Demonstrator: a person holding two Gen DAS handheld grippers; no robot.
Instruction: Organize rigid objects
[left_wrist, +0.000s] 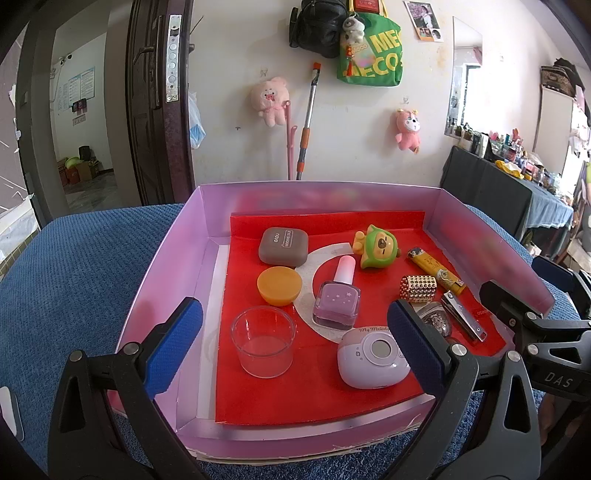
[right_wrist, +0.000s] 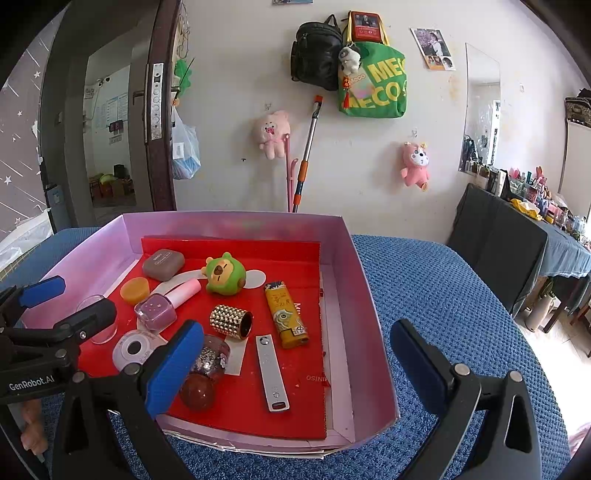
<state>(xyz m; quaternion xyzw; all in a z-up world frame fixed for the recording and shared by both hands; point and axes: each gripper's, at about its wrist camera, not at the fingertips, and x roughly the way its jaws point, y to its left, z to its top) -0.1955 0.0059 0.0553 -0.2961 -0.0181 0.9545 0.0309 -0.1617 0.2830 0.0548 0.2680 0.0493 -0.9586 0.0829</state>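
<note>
Box (left_wrist: 177, 258) holds 10 items (1 glass (left_wrist: 263, 345), 1 lighter (right_wrist: 285, 314)); left claw (left_wrist: 295, 345) and right claw (right_wrist: 295, 365) gape, released.

Left claw (left_wrist: 295, 343) agape; right claw (right_wrist: 297, 354) agape.

The shallow lilac cardboard box (left_wrist: 173, 258) has smooth, faintly glossy walls and a matt red paper liner (left_wrist: 295, 391). It sits on a coarse, knobbly blue woven cloth (left_wrist: 74, 266). Between the left gripper's fingers stands a clear glossy glass cup (left_wrist: 263, 343); just beyond its right finger lies a brushed-metal nail clipper (right_wrist: 271, 373).
</note>
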